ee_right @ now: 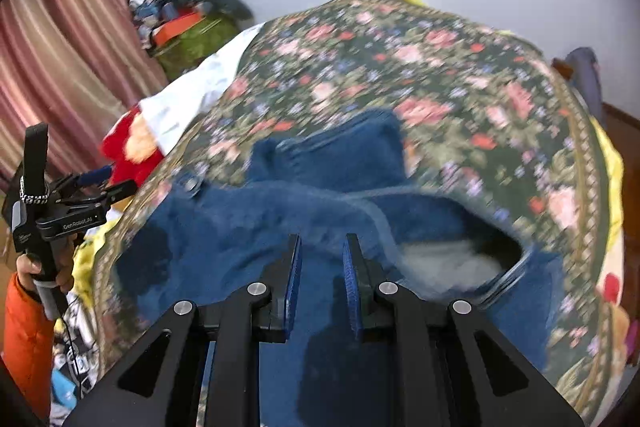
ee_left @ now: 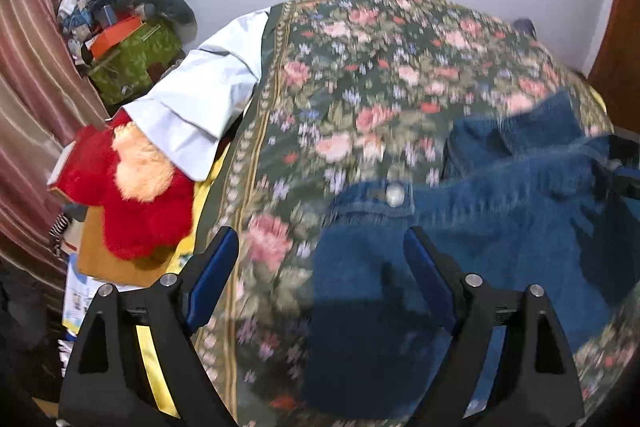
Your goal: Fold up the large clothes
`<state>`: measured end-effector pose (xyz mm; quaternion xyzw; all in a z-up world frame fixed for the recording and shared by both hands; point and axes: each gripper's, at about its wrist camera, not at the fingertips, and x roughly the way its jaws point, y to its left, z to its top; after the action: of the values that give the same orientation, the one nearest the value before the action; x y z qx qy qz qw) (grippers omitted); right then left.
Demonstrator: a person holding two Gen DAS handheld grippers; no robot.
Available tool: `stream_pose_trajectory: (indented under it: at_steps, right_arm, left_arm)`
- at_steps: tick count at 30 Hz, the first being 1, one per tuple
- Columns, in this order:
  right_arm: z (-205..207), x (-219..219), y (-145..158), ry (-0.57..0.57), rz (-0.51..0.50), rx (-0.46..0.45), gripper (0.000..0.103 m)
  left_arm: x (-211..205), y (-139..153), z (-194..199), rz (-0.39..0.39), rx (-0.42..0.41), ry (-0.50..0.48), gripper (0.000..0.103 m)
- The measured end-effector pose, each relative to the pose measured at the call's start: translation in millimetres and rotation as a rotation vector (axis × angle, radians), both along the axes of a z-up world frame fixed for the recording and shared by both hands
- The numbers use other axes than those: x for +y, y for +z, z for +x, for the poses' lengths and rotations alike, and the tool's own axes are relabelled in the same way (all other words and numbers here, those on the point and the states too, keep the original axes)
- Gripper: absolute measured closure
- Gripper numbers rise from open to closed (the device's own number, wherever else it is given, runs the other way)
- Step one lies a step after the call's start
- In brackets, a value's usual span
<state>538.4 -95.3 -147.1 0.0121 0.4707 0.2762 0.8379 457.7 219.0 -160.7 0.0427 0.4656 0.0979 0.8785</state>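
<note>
Meanwhile left gripper [ee_left: 320, 259] gapes wide and empty above blue jeans [ee_left: 460, 247]; right gripper [ee_right: 320, 267] sits nearly closed, apparently holding nothing

Blue denim garment [ee_right: 320, 195] lies rumpled on floral bedspread [ee_right: 460, 75].

blur: jeans [ee_left: 460, 247], floral bedspread [ee_left: 360, 87] smeared | cut off: jeans' lower part, both views | right claw [ee_right: 322, 267] grip: unclear
</note>
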Motion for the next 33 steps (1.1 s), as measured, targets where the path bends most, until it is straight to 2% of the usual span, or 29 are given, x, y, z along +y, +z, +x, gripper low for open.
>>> stream_pose_trajectory:
  at_steps: [5,9,11,12,14,17,20,22,23,24,25,27,30,31,33]
  right_arm:
    - [-26,42,-29,0.097,-0.035,0.062,0.087]
    - [-45,85,-68,0.202,-0.107,0.126,0.087]
    - [-50,98,-86,0.236,-0.184,0.133,0.087]
    - [-55,102,-92,0.268,-0.218,0.095,0.087]
    - [-59,101,-89,0.331,-0.228,0.045,0.087]
    - [-53,84,-82,0.372,-0.246,0.027,0.087]
    - [-34,54,-79,0.264,-0.393,-0.026,0.087]
    - [-13,20,-75,0.186,-0.392,-0.015,0.087]
    - [-1,2,-72,0.143,-0.364,0.011,0.087]
    - [11,-19,-68,0.123,-0.265,0.077,0.087]
    - [26,-48,-64,0.052,-0.144,0.165,0.087]
    - [45,-84,-57,-0.104,-0.102,0.207,0.087]
    - [62,-150,-46,-0.334,0.063,0.231,0.087]
    - [62,-166,-43,-0.396,0.089,0.243,0.087]
    - [56,-177,-39,-0.438,0.025,0.24,0.087]
  left_arm:
    - [-16,-43,-25,-0.023,0.085,-0.053,0.018]
    - [-24,-86,-40,0.065,0.147,-0.03,0.017]
    - [-20,-93,-49,0.046,0.116,-0.03,0.011]
    - [-16,-94,-53,0.033,0.103,-0.017,0.008]
    - [-6,-96,-58,-0.017,0.099,0.003,0.005]
    - [6,-102,-62,-0.117,0.104,0.029,0.003]
    - [9,-104,-63,-0.145,0.097,0.048,0.0]
    - [6,-105,-65,-0.137,0.087,0.053,0.0]
    - [5,-105,-65,-0.137,0.085,0.058,0.0]
    - [3,-105,-66,-0.131,0.083,0.06,0.0]
    - [4,-105,-66,-0.132,0.083,0.062,0.0]
    - [6,-105,-65,-0.138,0.086,0.066,0.0]
    - [7,-103,-64,-0.139,0.104,0.078,0.0]
    - [7,-101,-64,-0.132,0.11,0.086,0.0]
    - [5,-96,-65,-0.118,0.113,0.095,0.0]
